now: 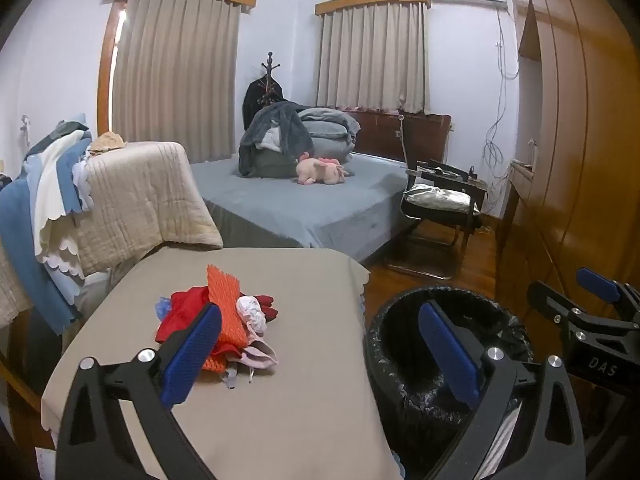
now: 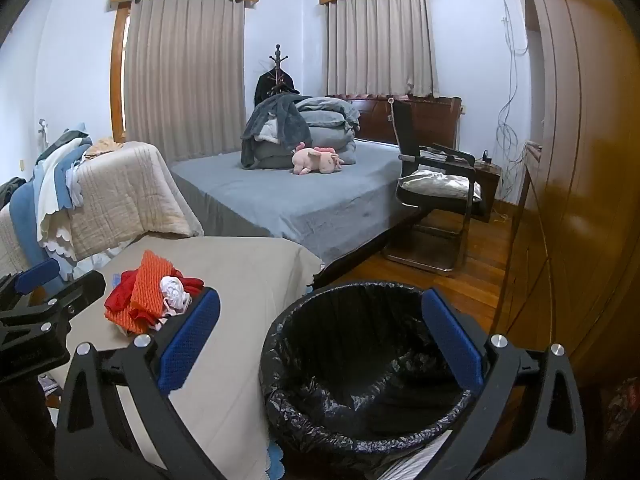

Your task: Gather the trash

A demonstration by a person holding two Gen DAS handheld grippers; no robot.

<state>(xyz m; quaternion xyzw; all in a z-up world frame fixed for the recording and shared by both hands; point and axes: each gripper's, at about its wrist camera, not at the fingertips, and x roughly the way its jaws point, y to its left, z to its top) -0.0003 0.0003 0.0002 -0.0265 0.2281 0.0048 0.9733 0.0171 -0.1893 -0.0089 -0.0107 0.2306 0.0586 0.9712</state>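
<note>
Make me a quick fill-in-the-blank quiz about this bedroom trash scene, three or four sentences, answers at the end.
1. The round bin beside the table is lined with a ____ plastic bag.
2. The orange foam net lies on the ____-covered table.
3. The pink plush toy lies on the ____.
4. Both the left hand-held gripper and the right hand-held gripper are ____ and hold nothing.

Missing words: black; beige cloth; bed; open

White walls, beige curtains (image 1: 176, 76) drawn across both windows. A bed (image 2: 304, 196) in grey-blue sheets carries piled bedding and a pink plush toy (image 2: 316, 161). A black chair (image 2: 436, 196) stands on the wooden floor (image 2: 476, 272) beside a wooden wardrobe (image 1: 580, 160).
</note>
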